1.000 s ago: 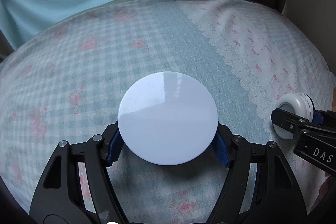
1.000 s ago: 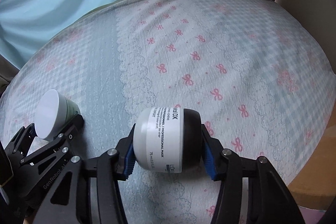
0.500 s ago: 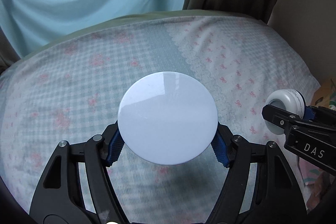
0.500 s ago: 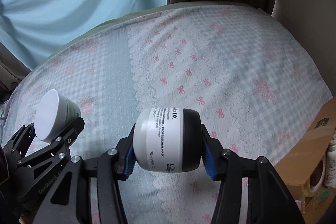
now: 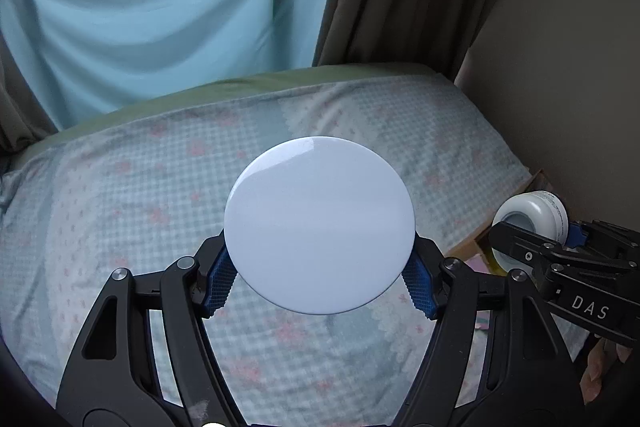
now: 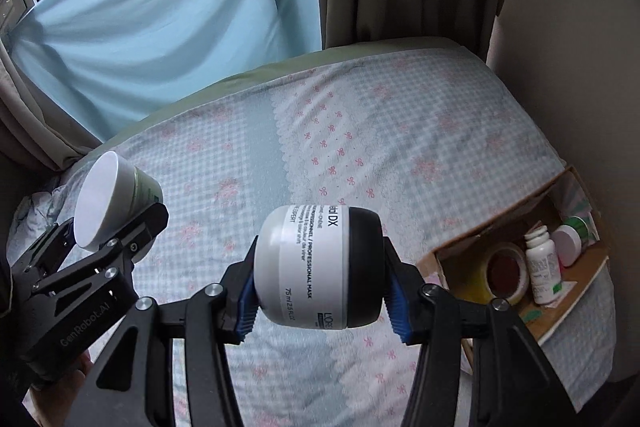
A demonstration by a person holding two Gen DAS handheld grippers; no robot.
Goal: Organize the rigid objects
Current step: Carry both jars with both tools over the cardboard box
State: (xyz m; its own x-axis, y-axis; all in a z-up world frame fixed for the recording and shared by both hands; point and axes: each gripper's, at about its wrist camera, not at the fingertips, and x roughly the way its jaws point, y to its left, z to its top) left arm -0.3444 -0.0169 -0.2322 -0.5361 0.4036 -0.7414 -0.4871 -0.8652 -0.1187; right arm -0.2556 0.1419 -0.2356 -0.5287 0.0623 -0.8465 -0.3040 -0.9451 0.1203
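Observation:
My left gripper (image 5: 320,283) is shut on a white-lidded jar (image 5: 319,225), its round lid facing the camera, held above the bed. The same jar shows in the right wrist view (image 6: 110,199), with a green label. My right gripper (image 6: 322,297) is shut on a black and white hair-mask jar (image 6: 320,267) lying sideways between the blue pads. That jar also shows at the right edge of the left wrist view (image 5: 532,215). Both jars are held in the air above the bedsheet.
A bed with a checked, bow-patterned sheet (image 6: 380,131) lies below. An open cardboard box (image 6: 516,267) at its right edge holds a tape roll (image 6: 504,273), a white bottle (image 6: 542,267) and a lidded jar (image 6: 568,241). Blue curtain (image 5: 160,7) and wall (image 5: 560,47) stand behind.
Both grippers have risen and pulled back from the bed, each still holding its jar. The curtain, the wall and the cardboard box have come into view.

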